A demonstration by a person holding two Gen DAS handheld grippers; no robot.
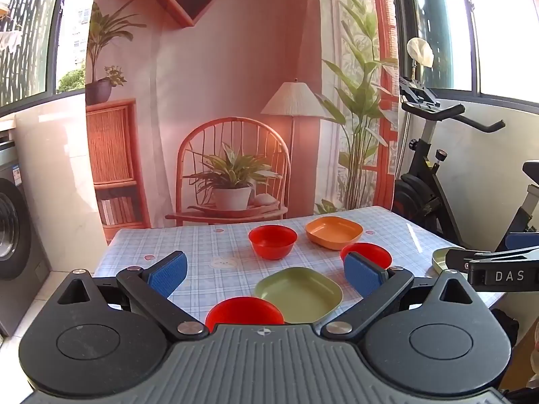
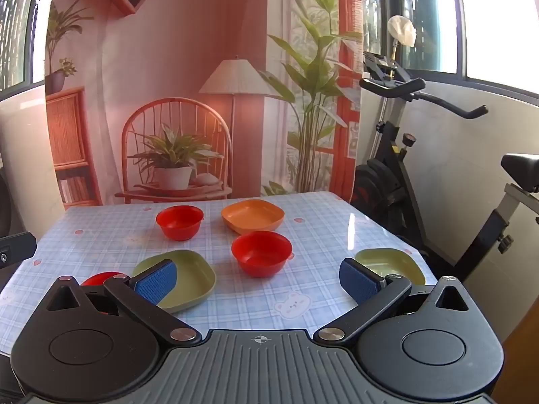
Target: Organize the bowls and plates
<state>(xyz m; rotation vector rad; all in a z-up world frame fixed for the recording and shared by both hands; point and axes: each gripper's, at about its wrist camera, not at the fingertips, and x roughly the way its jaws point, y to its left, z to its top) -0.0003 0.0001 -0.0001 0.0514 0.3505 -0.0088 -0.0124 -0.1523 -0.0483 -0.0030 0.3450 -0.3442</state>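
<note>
On the checked tablecloth stand three red bowls: a near one, a far one and a right one, partly hidden by my fingertip pad. An olive green plate lies beside the near bowl and an orange plate sits at the back. My left gripper hovers open above the near bowl and the green plate, holding nothing. My right gripper is open and empty too, just short of the middle red bowl. A second green plate lies at the table's right edge.
An exercise bike stands close to the table's right side. A washing machine is at the left. A printed backdrop hangs right behind the table's far edge. The right gripper's body shows at the right of the left wrist view.
</note>
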